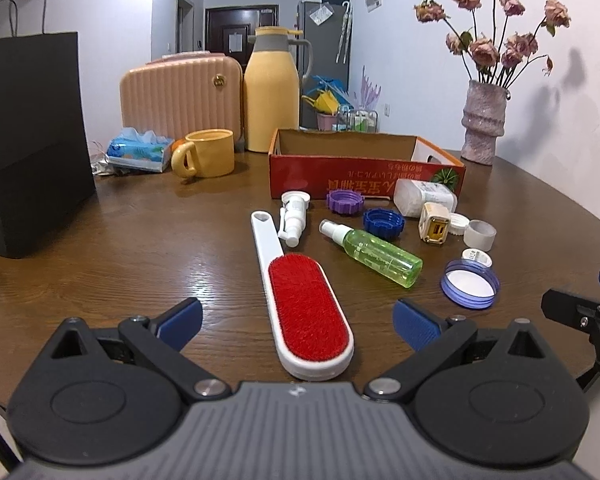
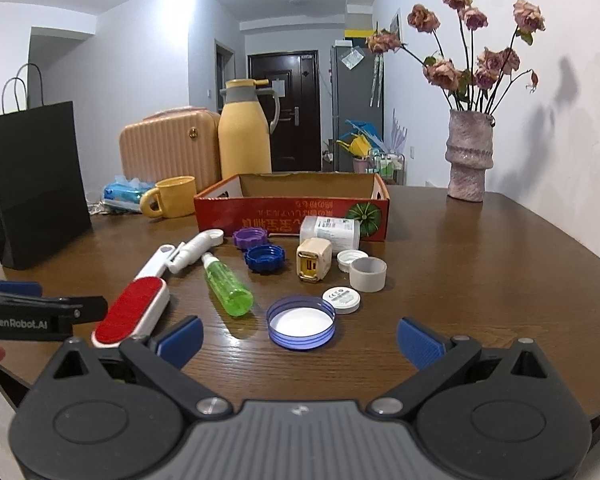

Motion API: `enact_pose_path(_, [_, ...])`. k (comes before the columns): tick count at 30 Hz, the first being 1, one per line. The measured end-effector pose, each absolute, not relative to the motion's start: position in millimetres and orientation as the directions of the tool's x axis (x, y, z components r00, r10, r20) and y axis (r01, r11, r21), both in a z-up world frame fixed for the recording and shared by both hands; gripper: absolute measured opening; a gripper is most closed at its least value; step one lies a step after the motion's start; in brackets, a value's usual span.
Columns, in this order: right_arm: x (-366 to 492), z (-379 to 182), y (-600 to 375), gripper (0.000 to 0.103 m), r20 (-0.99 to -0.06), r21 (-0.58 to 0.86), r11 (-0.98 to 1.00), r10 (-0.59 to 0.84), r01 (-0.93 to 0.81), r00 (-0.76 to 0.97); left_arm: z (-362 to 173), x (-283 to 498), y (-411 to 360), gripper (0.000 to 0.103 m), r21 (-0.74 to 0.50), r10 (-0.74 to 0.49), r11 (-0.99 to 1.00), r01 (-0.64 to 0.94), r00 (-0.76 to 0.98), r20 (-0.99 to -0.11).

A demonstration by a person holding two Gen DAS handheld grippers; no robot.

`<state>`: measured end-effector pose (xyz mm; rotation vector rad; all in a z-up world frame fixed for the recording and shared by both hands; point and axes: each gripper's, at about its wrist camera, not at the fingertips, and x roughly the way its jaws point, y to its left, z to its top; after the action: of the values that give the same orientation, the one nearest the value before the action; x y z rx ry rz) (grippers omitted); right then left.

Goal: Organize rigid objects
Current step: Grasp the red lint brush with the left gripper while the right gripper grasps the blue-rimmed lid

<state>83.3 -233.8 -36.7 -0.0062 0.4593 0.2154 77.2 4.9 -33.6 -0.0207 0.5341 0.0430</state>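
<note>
White walls [image 2: 148, 60] (dark door [image 2: 296, 108])

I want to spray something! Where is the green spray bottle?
The green spray bottle lies on its side on the wooden table, in the middle of both views, between the red lint brush and the big blue lid.

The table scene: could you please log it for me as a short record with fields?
surface: brown wooden table
container: open red cardboard box, nothing visible inside
nearest left gripper: lint brush, lying flat between its open fingers
nearest right gripper: blue lid, rim up
other loose items: green spray bottle, purple cap, charger plug
grippers: both open, holding nothing
</note>
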Motion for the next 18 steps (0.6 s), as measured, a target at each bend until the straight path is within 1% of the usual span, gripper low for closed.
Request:
enact_pose_path(10, [127, -58, -234, 0.103, -0.489, 0.053, 0.977, 0.204, -0.205, 0.848, -52, 118, 5, 0.103, -0.013, 0.040, 0.998, -0.058, 0.823, -0.566])
enact_pose_path(18, [156, -74, -228, 0.102, -0.517, 0.045, 0.972, 0.222, -0.233, 0.827, -63, 141, 8, 0.103, -0.024, 0.039, 0.998, -0.066, 0.803, -0.594])
